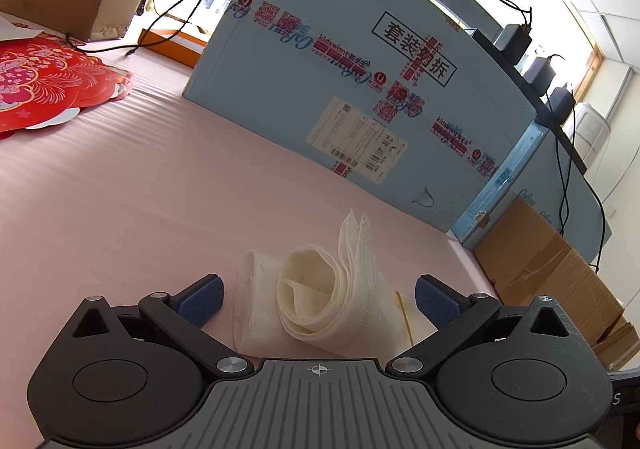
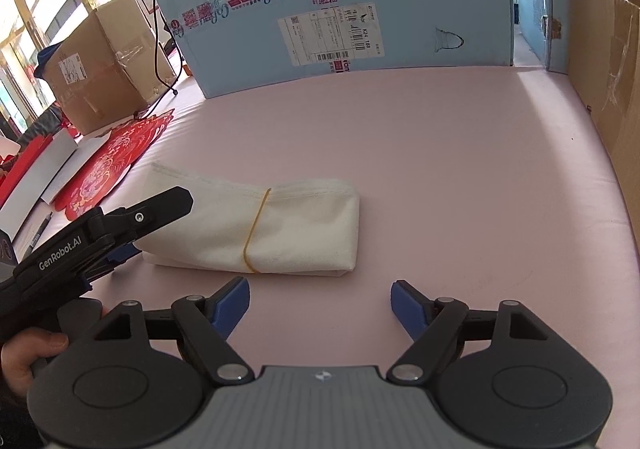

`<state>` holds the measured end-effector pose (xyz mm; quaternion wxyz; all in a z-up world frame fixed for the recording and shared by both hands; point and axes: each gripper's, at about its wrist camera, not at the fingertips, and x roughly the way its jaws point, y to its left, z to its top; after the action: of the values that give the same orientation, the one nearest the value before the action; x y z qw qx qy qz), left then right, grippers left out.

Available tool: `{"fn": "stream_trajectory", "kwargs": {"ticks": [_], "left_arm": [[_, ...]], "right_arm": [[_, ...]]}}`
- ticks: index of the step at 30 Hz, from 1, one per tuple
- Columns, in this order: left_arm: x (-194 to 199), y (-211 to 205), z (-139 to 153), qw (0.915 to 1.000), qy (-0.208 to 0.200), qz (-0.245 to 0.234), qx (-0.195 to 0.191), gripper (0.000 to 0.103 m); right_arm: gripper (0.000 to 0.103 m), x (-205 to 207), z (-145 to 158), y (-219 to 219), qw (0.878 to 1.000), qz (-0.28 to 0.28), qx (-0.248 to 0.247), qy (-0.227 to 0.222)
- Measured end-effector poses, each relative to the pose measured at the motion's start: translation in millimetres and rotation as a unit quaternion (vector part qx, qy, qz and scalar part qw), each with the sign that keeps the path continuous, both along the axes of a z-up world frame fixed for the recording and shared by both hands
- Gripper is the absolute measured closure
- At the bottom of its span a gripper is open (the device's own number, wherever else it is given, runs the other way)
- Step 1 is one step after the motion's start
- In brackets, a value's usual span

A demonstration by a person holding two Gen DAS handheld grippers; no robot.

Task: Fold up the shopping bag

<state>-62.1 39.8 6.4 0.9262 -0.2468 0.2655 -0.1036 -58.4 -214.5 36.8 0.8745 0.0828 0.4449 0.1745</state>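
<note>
A cream fabric shopping bag [image 2: 260,225] lies folded into a thick bundle on the pink table [image 2: 460,177], held by a yellow rubber band [image 2: 256,225] around its middle. In the left wrist view the bag's rolled end [image 1: 316,305] sits between the open fingers of my left gripper [image 1: 318,299], not clamped. The left gripper also shows in the right wrist view [image 2: 132,241] at the bag's left end. My right gripper [image 2: 320,309] is open and empty, just in front of the bag's near edge, not touching it.
A big light-blue carton [image 2: 340,1] stands behind the bag. A brown cardboard sheet [image 2: 612,89] lines the right edge. Red paper decorations [image 2: 112,169] and a brown box [image 2: 100,65] lie at the left. Black cables [image 1: 180,21] run across the back.
</note>
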Motion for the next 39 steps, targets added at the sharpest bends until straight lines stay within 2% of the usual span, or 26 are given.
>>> {"fn": "stream_trajectory", "kwargs": {"ticks": [5,24,35,39], "left_arm": [[0,-6,0,1.0,0.0,0.0,0.001,0.0],[0,-4,-2,1.0,0.0,0.0,0.003,0.0],[1,-8,-3,0.9999,0.003,0.0,0.015,0.0],[3,-13,-2,0.9994,0.008,-0.001,0.034,0.0]], "right_arm": [[0.023,3,0,-11,0.999,-0.005,0.043,0.02],[0.023,8,-4,-24,0.996,-0.023,0.078,0.029],[0.024,22,-22,-46,0.979,-0.044,0.198,0.013],[0.025,26,-28,-43,0.976,-0.045,0.212,-0.003]]}}
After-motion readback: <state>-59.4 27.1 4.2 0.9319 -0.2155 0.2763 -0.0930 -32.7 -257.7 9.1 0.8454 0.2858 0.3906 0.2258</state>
